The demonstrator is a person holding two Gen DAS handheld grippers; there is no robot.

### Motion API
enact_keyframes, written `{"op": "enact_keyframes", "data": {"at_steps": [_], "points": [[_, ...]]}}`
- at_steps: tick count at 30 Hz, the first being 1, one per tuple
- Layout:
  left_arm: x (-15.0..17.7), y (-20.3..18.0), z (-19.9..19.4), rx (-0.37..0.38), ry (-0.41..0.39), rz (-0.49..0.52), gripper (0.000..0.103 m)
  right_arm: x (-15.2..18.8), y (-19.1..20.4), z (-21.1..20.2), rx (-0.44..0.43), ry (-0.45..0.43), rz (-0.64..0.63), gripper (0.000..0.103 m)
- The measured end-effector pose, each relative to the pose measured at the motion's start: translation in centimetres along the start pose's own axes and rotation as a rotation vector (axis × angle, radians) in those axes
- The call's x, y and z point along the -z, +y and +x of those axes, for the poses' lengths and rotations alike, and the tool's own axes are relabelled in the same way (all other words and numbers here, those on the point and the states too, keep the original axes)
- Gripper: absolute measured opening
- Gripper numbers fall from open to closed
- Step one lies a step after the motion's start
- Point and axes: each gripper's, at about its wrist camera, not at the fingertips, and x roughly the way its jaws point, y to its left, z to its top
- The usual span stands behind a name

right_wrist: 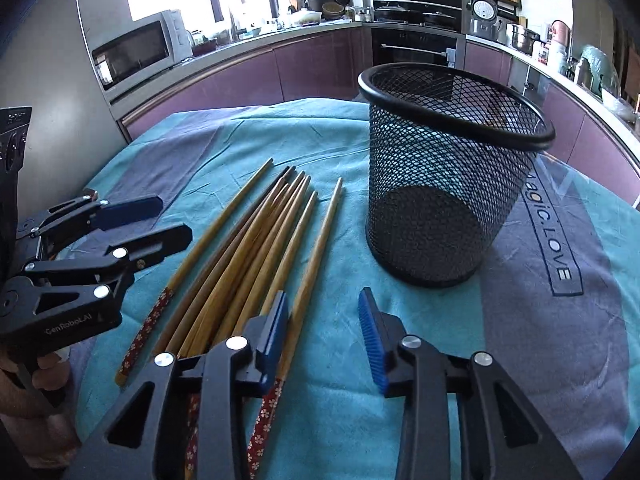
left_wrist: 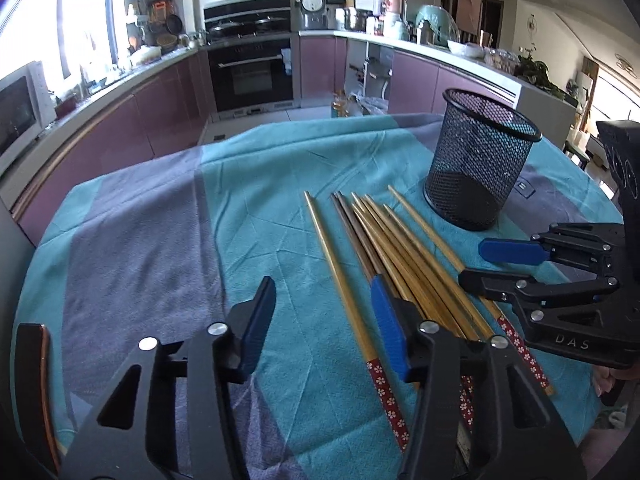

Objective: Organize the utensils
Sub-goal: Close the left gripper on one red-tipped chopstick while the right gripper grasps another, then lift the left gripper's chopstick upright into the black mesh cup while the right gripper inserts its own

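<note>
Several wooden chopsticks (left_wrist: 384,248) with red flowered ends lie side by side on the teal and grey cloth; they also show in the right wrist view (right_wrist: 256,240). An empty black mesh cup (left_wrist: 478,160) stands upright just beyond them, also in the right wrist view (right_wrist: 444,176). My left gripper (left_wrist: 324,328) is open and empty, low over the near ends of the chopsticks; it appears at the left of the right wrist view (right_wrist: 160,220). My right gripper (right_wrist: 324,340) is open and empty, right of the chopsticks and in front of the cup; it enters the left wrist view from the right (left_wrist: 476,264).
The cloth-covered table (left_wrist: 140,220) has its far edge toward purple kitchen cabinets (left_wrist: 168,100). A microwave (right_wrist: 140,48) and an oven (left_wrist: 252,76) stand behind. A dark curved object (left_wrist: 34,380) sits at the table's near left edge.
</note>
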Motion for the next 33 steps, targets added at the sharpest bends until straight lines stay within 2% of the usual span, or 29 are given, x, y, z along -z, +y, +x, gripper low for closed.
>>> {"op": "enact_keyframes", "data": {"at_steps": [8,12,13,17,21,25,33], "points": [[-0.7,0.0,2.8,0.046,0.088,-0.02,0.027,-1.1,0.2,0.9,0.008,0.013,-0.006,0.026],[-1.2,-0.1,3.4,0.052,0.096,-0.029,0.016,-1.3,-0.3,1.0,-0.032,0.017,0.031,0.009],[-1.3,-0.1,3.5,0.057,0.099,-0.037,0.012,-1.3,-0.5,1.0,-0.044,0.018,0.043,0.007],[-1.4,0.0,3.6,0.06,0.098,-0.072,0.008,-1.0,-0.9,0.5,-0.073,0.005,0.072,0.006],[-1.3,0.2,2.2,0.033,0.054,-0.089,0.008,-1.1,-1.1,-0.8,-0.095,-0.029,0.075,0.006],[-1.9,0.3,0.0,0.05,-0.003,-0.087,0.008,-1.4,-1.1,-3.5,-0.131,-0.092,0.055,0.006],[-4.6,0.5,-7.0,0.181,-0.148,-0.076,0.008,-2.4,-2.3,-9.7,-0.167,-0.262,0.045,0.006]]}}
